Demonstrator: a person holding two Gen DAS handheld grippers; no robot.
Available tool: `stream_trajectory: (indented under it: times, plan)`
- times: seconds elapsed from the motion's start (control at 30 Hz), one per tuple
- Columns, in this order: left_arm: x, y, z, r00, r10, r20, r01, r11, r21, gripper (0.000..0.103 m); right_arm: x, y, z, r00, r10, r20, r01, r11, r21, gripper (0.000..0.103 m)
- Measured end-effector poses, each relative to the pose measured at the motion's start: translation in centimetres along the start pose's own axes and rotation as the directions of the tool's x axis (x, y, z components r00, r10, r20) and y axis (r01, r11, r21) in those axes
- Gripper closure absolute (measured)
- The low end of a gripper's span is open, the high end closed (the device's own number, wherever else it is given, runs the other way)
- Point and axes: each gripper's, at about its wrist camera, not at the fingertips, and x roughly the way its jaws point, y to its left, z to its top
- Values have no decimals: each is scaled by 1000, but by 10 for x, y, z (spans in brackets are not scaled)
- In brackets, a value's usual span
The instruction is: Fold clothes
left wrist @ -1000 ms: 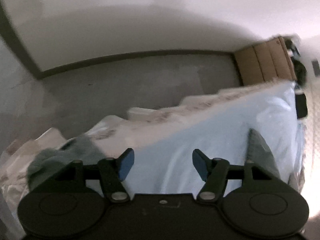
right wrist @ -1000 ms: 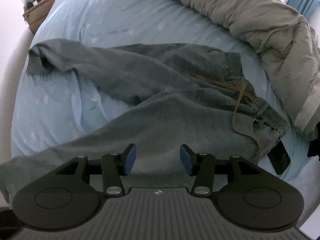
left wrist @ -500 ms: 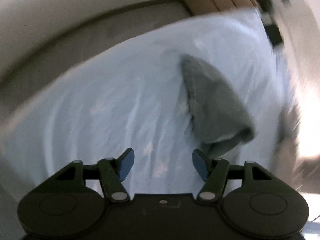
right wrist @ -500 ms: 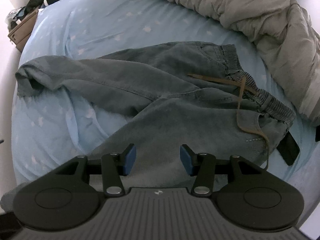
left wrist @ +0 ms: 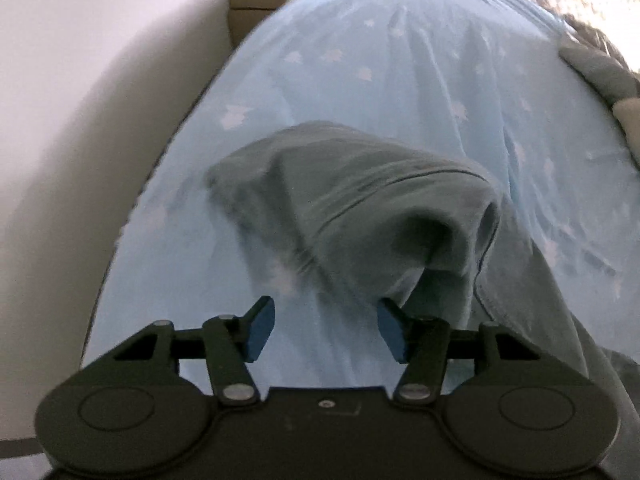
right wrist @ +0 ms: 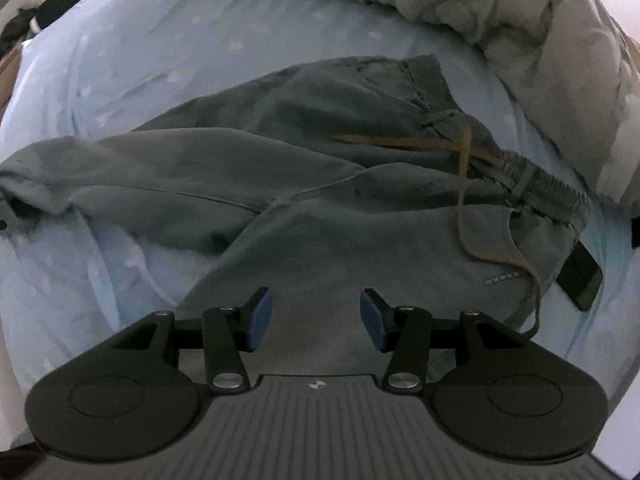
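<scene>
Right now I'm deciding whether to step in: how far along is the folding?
Nothing is folded yet: the grey trousers lie spread and rumpled on the blue sheet. The left gripper is closing near the leg cuff, gripping nothing. The right gripper is open above the trousers. All folds remain.

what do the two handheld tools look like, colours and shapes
Both are matte black with two round discs at the base and angled linkage arms joined by silver rivets, ending in blue pads. The left tool has a smooth black centre body; the right tool has a ribbed grey centre panel with a small white mark. No cables, sleeves or hands show in either view.
</scene>
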Motion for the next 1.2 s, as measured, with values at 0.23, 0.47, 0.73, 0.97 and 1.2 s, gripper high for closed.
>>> stream_trajectory:
  times: [0.23,0.47,0.73,0.97,1.2]
  plan:
    - [14,-21,12,997,39,71,-44,996,84,49,6,-2,11,1000,-28,-11,28,1000,14,52]
    - [17,4,35,992,115,56,-120,988,96,95,4,6,16,1000,-20,6,20,1000,7,52]
    - [-61,48,55,971,103,214,-172,927,333,99,1,18,14,999,13,37,-13,1000,-7,52]
    - [-136,87,27,967,31,253,-200,705,680,99,0,24,0,997,72,32,-71,997,-27,52]
    - [-122,126,-48,982,55,181,-176,612,771,99,-14,20,-14,996,73,51,-70,996,-61,52]
